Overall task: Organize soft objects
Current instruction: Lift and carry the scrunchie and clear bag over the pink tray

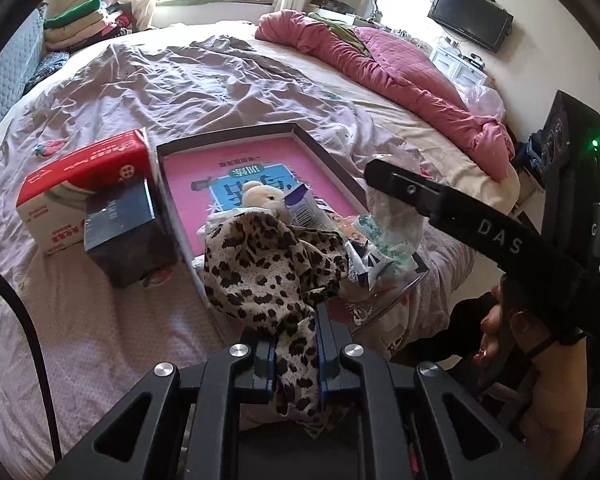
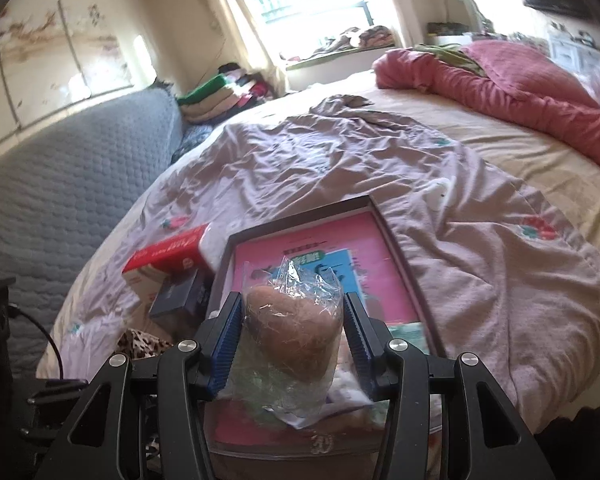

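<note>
Left hand-held gripper (image 1: 294,354) was closed tightly on a leopard-print cloth (image 1: 272,264), and the right hand-held gripper (image 2: 290,340) was pressing its blue pads on a clear plastic bag (image 2: 296,332) with something brown and soft inside (I could not tell what it was). Both things were held above the near end of a shallow box (image 1: 328,152) that lay on the bed (image 1: 200,80). In this box a small cream plush toy (image 1: 264,198) and some packets (image 1: 376,240) were already lying on a pink book (image 1: 204,184), so I judged the sorting as partly done: two soft things were in the grippers and not yet put down. A red carton (image 1: 84,168) and a dark box (image 1: 120,216) stood just beside the shallow box, on its left side. The cloth hung in a bunch, and its long axis ran from the jaws away toward the box, with a loose tail falling back under the gripper. The bag stood nearly along the fingers, its crumpled open end pointing away from the camera.
</note>
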{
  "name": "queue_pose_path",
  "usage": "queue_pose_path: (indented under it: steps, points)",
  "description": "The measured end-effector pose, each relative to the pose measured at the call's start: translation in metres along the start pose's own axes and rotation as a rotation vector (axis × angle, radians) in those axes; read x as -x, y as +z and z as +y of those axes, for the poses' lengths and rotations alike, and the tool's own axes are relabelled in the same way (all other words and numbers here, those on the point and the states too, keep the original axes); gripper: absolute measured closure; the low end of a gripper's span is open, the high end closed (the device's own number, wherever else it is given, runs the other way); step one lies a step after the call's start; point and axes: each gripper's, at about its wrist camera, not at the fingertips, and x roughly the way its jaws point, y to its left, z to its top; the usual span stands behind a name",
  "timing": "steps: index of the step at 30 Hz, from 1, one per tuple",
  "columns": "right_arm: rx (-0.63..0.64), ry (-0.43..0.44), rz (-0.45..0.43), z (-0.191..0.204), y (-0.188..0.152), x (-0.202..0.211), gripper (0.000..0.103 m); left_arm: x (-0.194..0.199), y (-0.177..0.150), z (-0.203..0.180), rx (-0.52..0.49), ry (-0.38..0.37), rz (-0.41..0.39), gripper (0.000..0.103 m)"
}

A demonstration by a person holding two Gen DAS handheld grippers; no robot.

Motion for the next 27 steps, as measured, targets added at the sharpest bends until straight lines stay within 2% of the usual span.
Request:
queue_pose_path:
  steps: [18, 27]
  points:
    - [-0.062, -0.007, 0.002, -0.033, -0.005, -0.004, 0.051, -0.055, 0.024, -0.018, -0.023, 0.010, 0.060, 0.088]
    - [-0.047, -0.021, 0.008, -0.036, 0.003, -0.019, 0.051, -0.073, 0.029, -0.007, 0.007, 0.005, 0.080, 0.088]
